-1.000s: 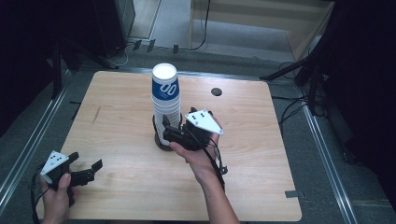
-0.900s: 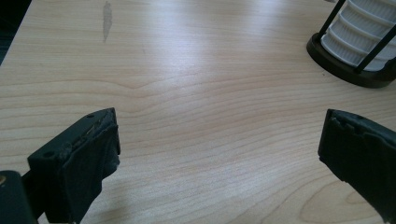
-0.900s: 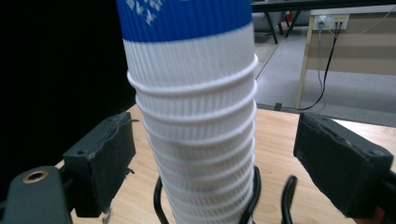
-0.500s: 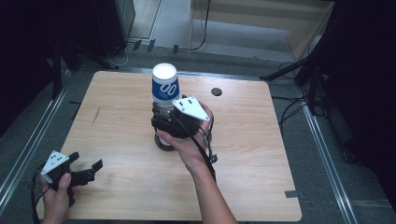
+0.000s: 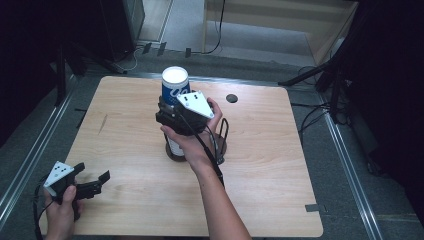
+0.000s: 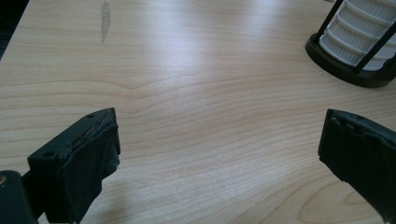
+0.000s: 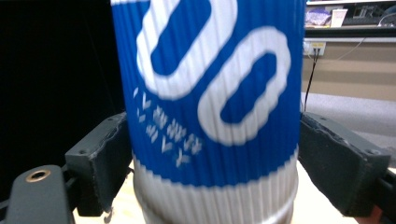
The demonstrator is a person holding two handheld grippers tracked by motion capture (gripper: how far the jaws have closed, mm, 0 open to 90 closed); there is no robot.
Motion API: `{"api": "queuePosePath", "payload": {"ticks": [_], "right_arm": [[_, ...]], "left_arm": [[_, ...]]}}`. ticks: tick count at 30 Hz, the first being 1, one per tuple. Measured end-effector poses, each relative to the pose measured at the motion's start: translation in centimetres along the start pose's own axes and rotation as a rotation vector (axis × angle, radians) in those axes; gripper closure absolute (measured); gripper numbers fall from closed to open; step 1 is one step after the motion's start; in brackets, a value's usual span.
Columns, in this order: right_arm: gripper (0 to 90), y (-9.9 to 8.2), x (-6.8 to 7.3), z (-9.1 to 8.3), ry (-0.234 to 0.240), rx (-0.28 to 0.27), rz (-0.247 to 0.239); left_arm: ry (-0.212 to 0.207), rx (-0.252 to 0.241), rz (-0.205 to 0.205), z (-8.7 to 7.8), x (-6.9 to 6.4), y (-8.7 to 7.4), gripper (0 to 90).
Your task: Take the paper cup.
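Note:
A tall stack of upturned ribbed paper cups stands in a black wire holder near the table's middle. Its top cup is blue with white lettering. My right gripper reaches in level from the near side. Its jaws have just been closing, and the blue cup sits between them with both pads touching its sides. Near the front left corner my left gripper rests low over bare wood. In the left gripper view my left gripper stands open and empty, and the white cups show at the upper right.
The wooden table has a small black disc behind the stack and a dark scuff at the left. Metal rails run along both sides, with cables and dark stands on the floor beyond the far edge.
My right gripper has slid left and up along the stack, from the lower white cups to the blue top cup. The left gripper has stayed put.

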State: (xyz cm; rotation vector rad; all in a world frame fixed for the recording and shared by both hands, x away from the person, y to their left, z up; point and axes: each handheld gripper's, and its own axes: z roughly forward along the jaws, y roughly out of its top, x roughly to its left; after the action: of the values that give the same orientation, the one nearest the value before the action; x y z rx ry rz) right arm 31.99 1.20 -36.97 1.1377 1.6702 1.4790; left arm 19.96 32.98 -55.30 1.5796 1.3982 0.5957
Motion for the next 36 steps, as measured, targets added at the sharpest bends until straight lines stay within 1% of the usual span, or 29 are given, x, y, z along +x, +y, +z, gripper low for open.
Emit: {"api": "queuePosePath", "payload": {"ticks": [5,12,15,17,25,30,31,32,36], "right_arm": [[16.8,0.1,0.2,0.5,-0.017,-0.008,-0.005],[17.8,0.2,0.3,0.5,-0.014,-0.019,-0.015],[18.1,0.3,0.3,0.5,-0.014,-0.026,-0.007],[18.6,0.6,0.2,0.3,-0.011,-0.048,-0.005],[19.6,2.0,0.3,-0.1,-0.009,-0.091,-0.008],[19.9,2.5,0.6,-0.3,-0.006,-0.152,-0.021],[19.9,2.5,0.6,-0.3,-0.006,-0.152,-0.021],[20.1,2.6,0.7,-0.4,-0.003,-0.181,-0.026],[20.1,3.0,0.9,-0.6,-0.008,-0.216,-0.029]], "left_arm": [[0.0,0.0,0.002,0.0,0.0,0.0,0.0],[-0.002,-0.001,0.001,0.1,0.0,0.0,0.0],[-0.002,-0.001,0.001,0.1,0.0,0.0,0.0],[-0.002,0.001,0.002,0.1,0.0,0.0,0.0],[-0.001,0.0,0.003,0.1,0.0,0.0,0.0],[-0.001,-0.001,0.002,0.1,0.0,0.0,0.0],[-0.001,-0.001,0.002,0.1,0.0,0.0,0.0],[-0.001,-0.002,0.002,0.1,0.0,0.0,0.0],[-0.006,-0.013,0.008,0.0,-0.1,0.0,0.0]]}}
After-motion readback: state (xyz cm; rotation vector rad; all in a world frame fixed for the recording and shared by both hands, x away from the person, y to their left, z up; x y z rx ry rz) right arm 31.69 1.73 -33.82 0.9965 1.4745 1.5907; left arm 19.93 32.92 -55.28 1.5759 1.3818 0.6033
